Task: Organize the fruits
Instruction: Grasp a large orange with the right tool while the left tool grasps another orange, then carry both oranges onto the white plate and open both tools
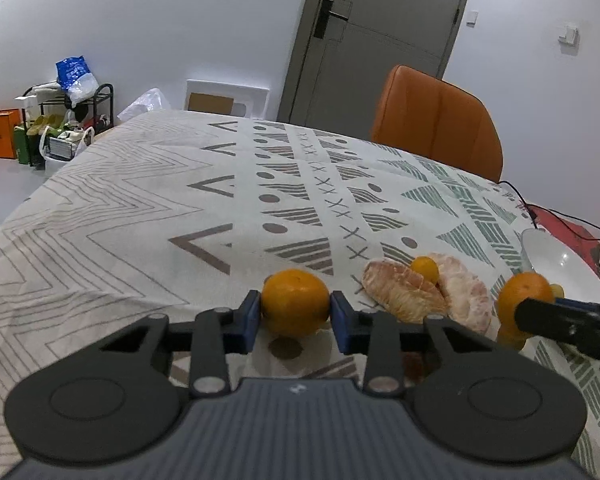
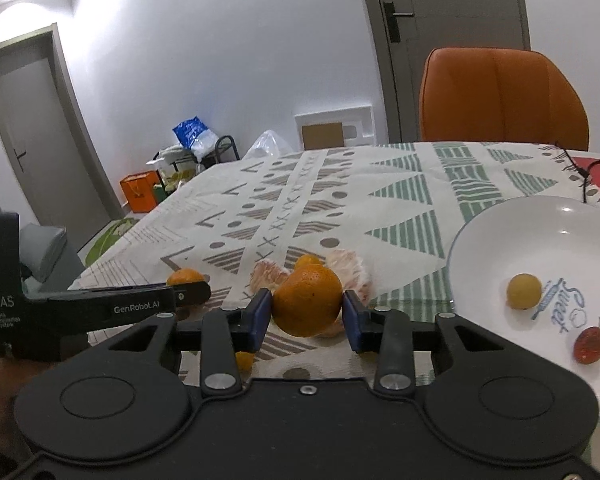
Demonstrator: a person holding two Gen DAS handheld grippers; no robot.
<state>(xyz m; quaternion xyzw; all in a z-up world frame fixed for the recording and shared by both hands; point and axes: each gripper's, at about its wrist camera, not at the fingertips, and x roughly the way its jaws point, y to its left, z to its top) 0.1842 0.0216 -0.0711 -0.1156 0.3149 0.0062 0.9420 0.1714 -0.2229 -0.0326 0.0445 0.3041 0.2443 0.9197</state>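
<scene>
My left gripper (image 1: 295,314) is shut on a round orange (image 1: 295,300), its blue pads pressing both sides just over the patterned tablecloth (image 1: 140,200). My right gripper (image 2: 307,314) is shut on a second orange (image 2: 308,298). Behind both lie peeled pomelo segments (image 1: 404,292) (image 2: 266,276) with a small kumquat (image 1: 425,269) (image 2: 307,261) between them. The right-hand orange (image 1: 524,294) shows at the right of the left wrist view. The left-hand orange (image 2: 186,277) shows at the left of the right wrist view. A white plate (image 2: 500,232) to the right holds a yellow fruit (image 2: 523,291) and a red fruit (image 2: 589,345).
An orange chair (image 2: 500,96) stands at the table's far side. Black cables (image 1: 560,220) run over a red patch beyond the plate (image 1: 560,260). Another small orange fruit (image 2: 244,360) lies under my right gripper. Bags and a shoe rack (image 1: 60,120) sit on the floor by the wall.
</scene>
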